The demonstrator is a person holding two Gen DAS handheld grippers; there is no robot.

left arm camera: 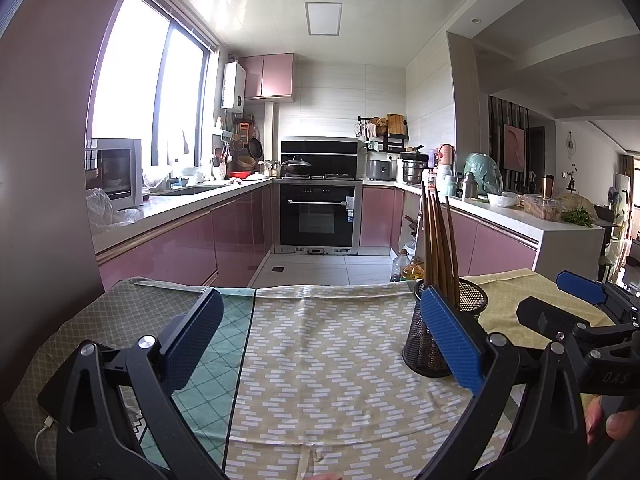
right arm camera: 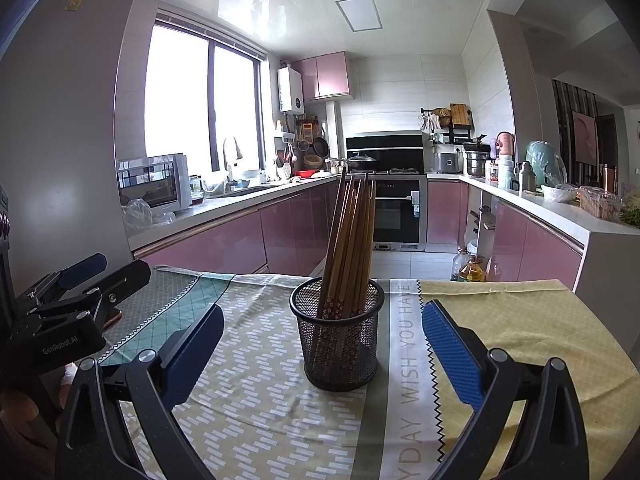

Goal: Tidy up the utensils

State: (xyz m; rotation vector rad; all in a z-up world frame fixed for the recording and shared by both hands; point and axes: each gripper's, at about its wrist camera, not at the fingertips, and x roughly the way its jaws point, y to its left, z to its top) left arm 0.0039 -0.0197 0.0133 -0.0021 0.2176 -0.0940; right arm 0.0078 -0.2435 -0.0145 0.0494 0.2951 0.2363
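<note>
Tablecloth [right arm camera: 412,360] reads "WISH YOU HAVE"; left tool [left arm camera: 320,336] and right tool [right arm camera: 324,344] gape wide, empty.

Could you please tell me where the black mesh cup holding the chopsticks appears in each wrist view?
Left wrist view: the mesh cup stands right of centre, partly behind the left gripper's blue right finger.
Right wrist view: the cup stands at centre, between the open fingers.
Shared landmark: the black oven on the far wall.
</note>
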